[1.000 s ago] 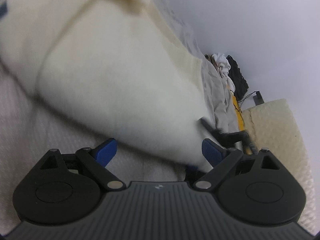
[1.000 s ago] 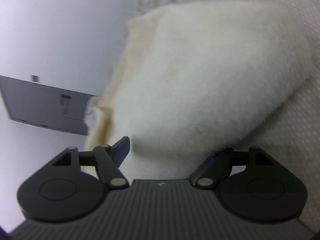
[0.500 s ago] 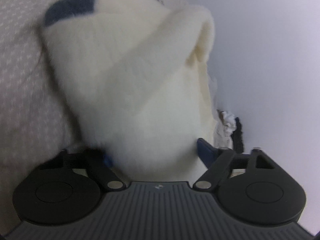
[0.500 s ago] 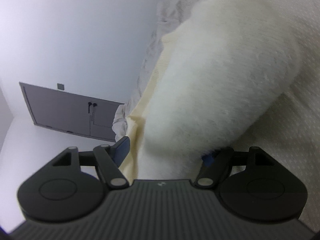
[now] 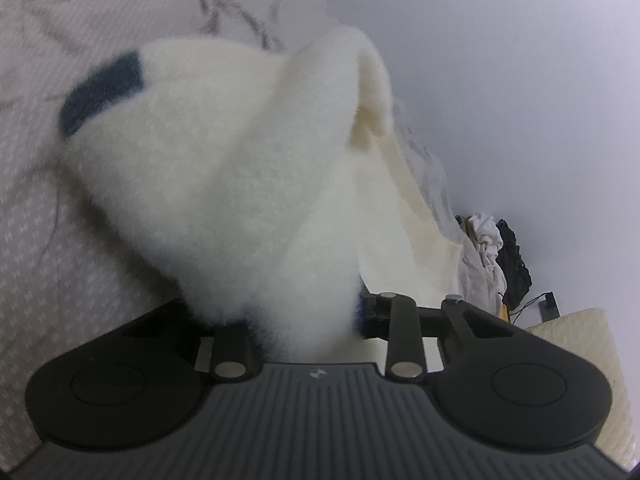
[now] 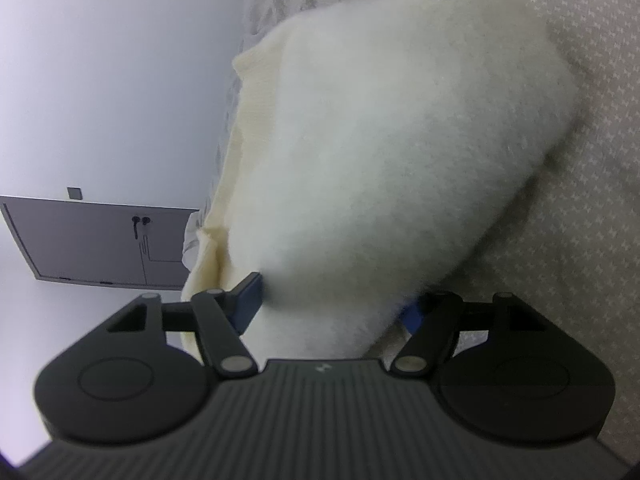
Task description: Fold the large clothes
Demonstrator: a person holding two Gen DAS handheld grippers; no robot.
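Since the earlier frame my left gripper (image 5: 298, 320) has been closing and now pinches the fluffy cream garment (image 5: 224, 184) filling the frame's centre, while my right gripper (image 6: 332, 308) clamps another bunch, so I lift both evenly, keeping the fabric taut over the bedspread (image 6: 580, 240).

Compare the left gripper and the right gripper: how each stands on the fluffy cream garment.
The left gripper has just been closing and has drawn in narrow on the fluffy cream garment; the right gripper stands wider around a thicker bunch. A dark blue patch shows only before the left gripper. Both have the garment between blue pads.
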